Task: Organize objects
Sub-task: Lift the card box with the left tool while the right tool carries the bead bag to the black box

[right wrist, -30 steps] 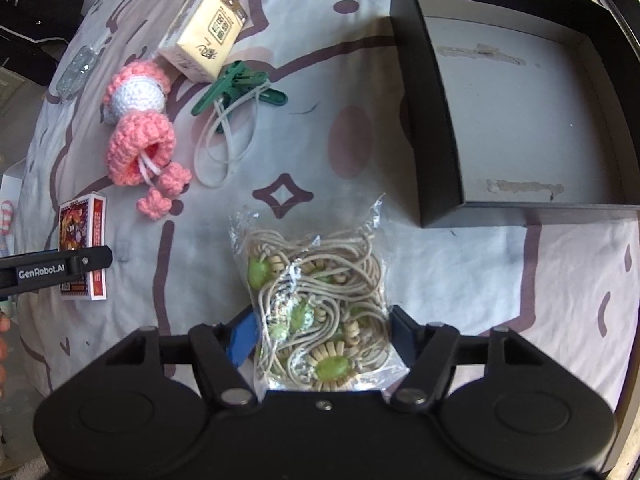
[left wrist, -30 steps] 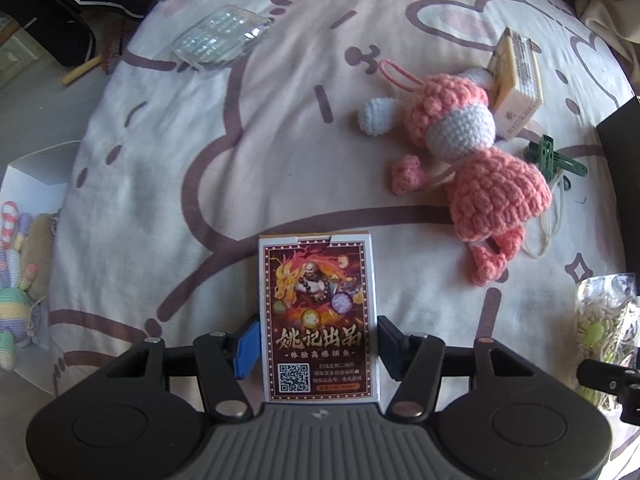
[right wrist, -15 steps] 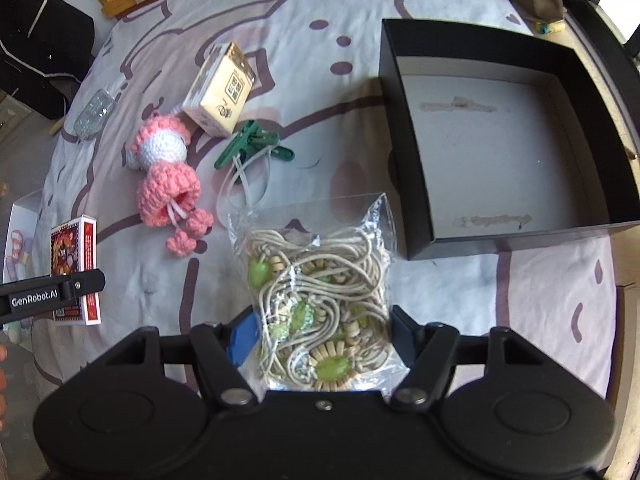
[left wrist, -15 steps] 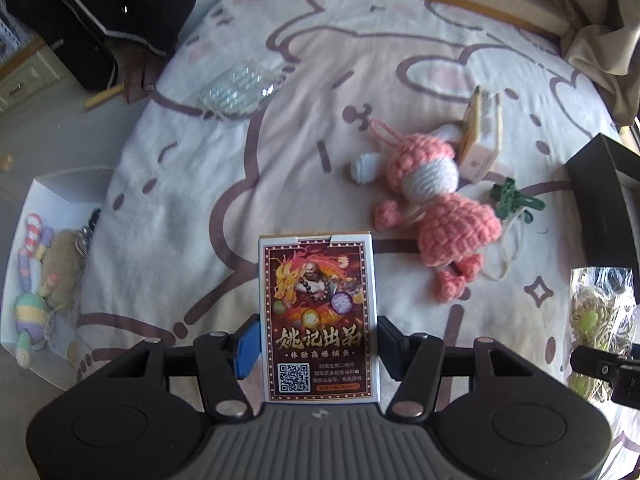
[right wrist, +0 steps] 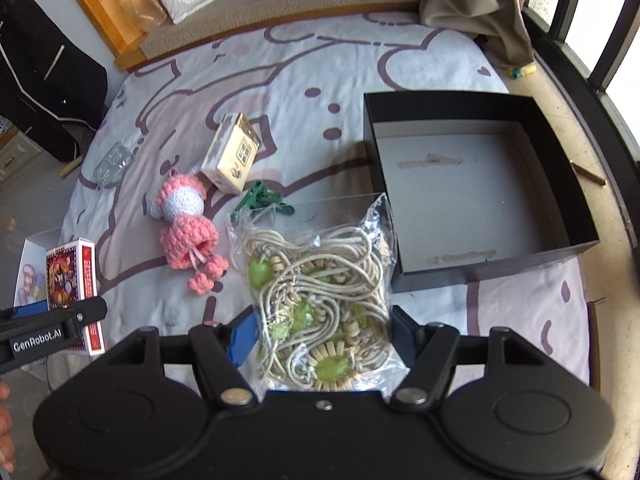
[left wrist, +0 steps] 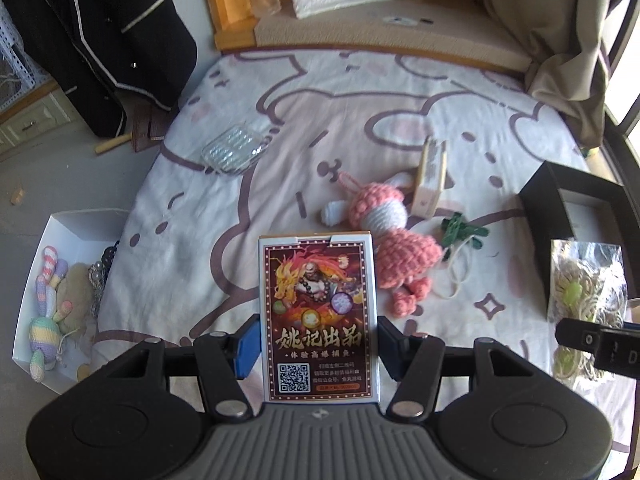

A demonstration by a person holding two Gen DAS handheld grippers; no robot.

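The left gripper (left wrist: pixel 318 344) has its jaws closed on an upright card box (left wrist: pixel 318 316), lifted clear above the bed (left wrist: pixel 320 92). The right gripper (right wrist: pixel 320 332) has its jaws clamped on a clear bag of corded beads (right wrist: pixel 320 296), also off the sheet. Below them on the bed lie a pink crochet doll (right wrist: pixel 186 224), a cream carton (right wrist: pixel 232 160) touching its head end, a green clip (right wrist: pixel 262 202) with a white cord just beside, and a clear plastic tray (left wrist: pixel 234 150) near the bed's left edge. The open black box (right wrist: pixel 472 184) sits at the bed's right edge, its floor bare. Beside the bed's left edge, on the floor, stands a white bin (left wrist: pixel 60 232) with soft toys. The sheet beyond the doll lies open
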